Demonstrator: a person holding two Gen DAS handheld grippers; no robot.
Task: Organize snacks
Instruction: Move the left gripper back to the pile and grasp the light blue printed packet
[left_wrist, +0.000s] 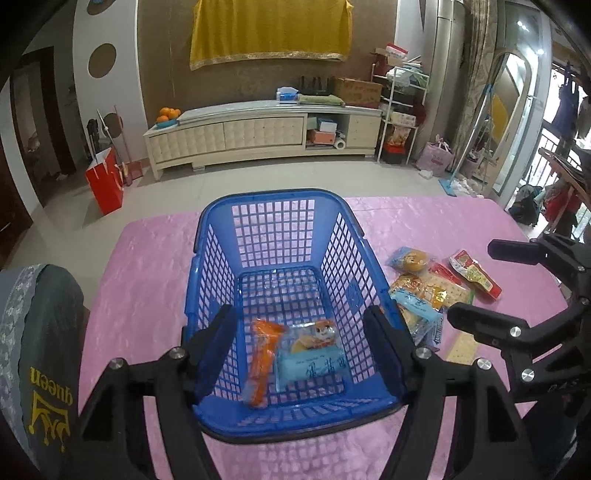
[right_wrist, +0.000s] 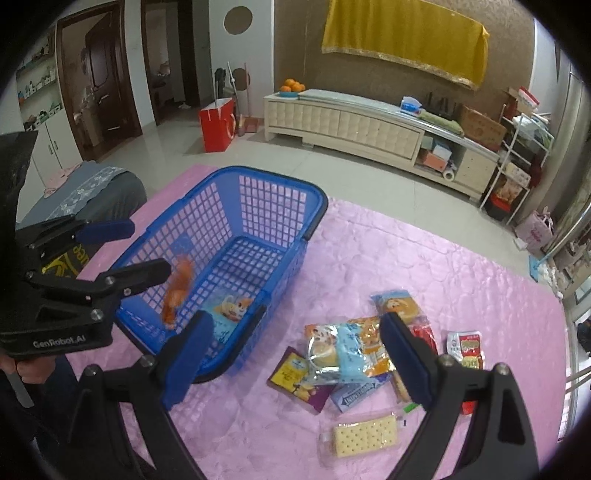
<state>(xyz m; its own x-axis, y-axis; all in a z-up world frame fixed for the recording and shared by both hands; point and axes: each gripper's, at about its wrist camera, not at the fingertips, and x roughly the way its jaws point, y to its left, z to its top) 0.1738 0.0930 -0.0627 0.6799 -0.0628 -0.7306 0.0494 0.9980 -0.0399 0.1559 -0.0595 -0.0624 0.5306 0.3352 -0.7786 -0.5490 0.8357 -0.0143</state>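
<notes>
Left tongs (left_wrist: 299, 354) spread wide, nothing between the pads, hanging over the near end of the blue basket (left_wrist: 207, 266). No earlier picture to compare. Right tongs (right_wrist: 295, 354) also spread, empty, above the snack pile (right_wrist: 351, 354).

In the basket: orange packet (left_wrist: 260, 362) at 6 o'clock on the floor, long axis running 12-to-6, top end pointing to 12. Just beside it at its 3 o'clock, blue-and-clear bun packet (left_wrist: 314, 358), lying flat, slightly skewed.

The basket's long axis runs 12-to-6 in the left view; its right wall stands between the pile and the basket floor.

Pile sits on the pink tablecloth (right_wrist: 424, 258) at the basket's 3 o'clock, packets overlapping. Cracker pack (right_wrist: 365, 435) lies apart at the pile's 6 o'clock, long axis roughly 9-to-3. Red-and-yellow packet (right_wrist: 465, 347) at the pile's 3 o'clock.

Grey cushion (left_wrist: 40, 332) at 9 o'clock off the table edge.
</notes>
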